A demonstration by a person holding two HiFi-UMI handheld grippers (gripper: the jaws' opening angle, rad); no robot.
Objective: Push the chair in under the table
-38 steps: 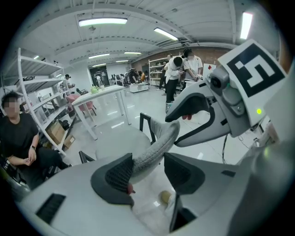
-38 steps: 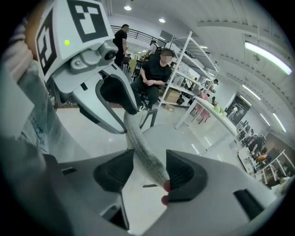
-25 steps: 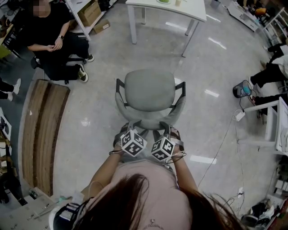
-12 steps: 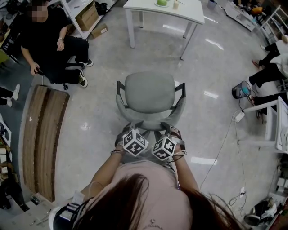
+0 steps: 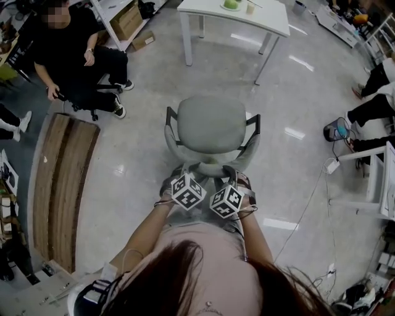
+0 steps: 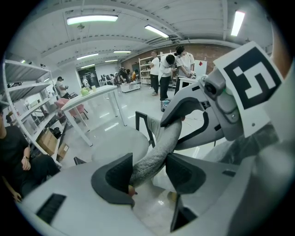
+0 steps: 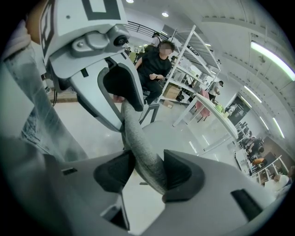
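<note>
Now the left tongs (image 6: 148,171) and right tongs (image 7: 146,171) both clamp the backrest rim of the padded grey swivel chair (image 5: 213,126), mid-floor, well short of the white worktop (image 5: 271,18). Uneven pushing could swing it into a leg.

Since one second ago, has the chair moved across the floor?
Yes, a little, toward the table. In the head view the gap between the chair and the table legs is smaller, and the chair sits further past the wooden board on the floor.
</note>
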